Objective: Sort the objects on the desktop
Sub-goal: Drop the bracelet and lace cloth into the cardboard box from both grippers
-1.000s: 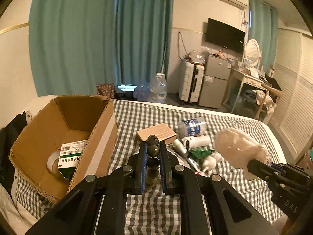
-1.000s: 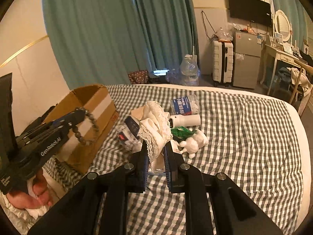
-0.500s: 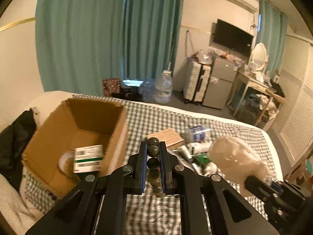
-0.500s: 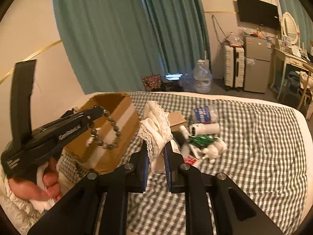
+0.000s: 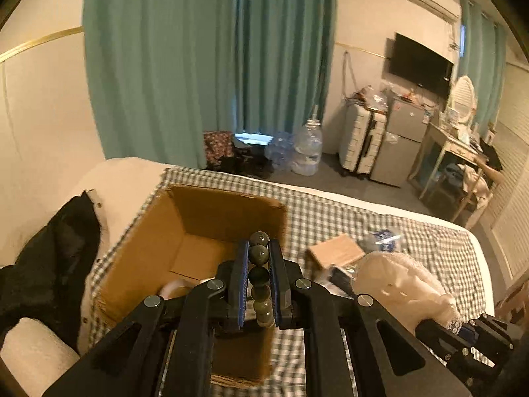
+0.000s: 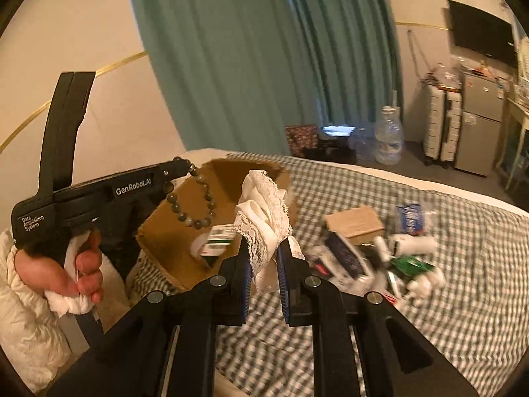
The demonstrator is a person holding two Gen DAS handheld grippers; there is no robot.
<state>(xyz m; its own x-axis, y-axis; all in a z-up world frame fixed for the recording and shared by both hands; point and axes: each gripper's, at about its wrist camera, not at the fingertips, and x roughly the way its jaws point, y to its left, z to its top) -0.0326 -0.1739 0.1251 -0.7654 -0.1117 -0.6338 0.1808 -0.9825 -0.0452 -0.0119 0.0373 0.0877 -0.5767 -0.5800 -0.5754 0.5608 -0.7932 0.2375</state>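
My left gripper (image 5: 258,248) is shut on a bead bracelet (image 5: 259,276) of dark green beads and holds it above the open cardboard box (image 5: 211,218). In the right wrist view the bracelet (image 6: 195,203) hangs from the left gripper (image 6: 180,167) over the box (image 6: 172,231). My right gripper (image 6: 263,261) is shut on a white lace cloth (image 6: 264,205), held above the bed beside the box. The cloth (image 5: 400,284) also shows at the right of the left wrist view. A green and white medicine box (image 6: 218,240) lies inside the cardboard box.
The checked bedspread (image 6: 429,297) holds a pile: a flat brown box (image 6: 355,221), a plastic bottle (image 6: 411,216), a white tube (image 6: 413,243), a green packet (image 6: 410,264) and a dark card (image 6: 347,258). A black garment (image 5: 53,264) lies left of the box.
Both grippers have risen and swung left. The bracelet now hangs over the cardboard box, and the lace cloth has moved next to the box.
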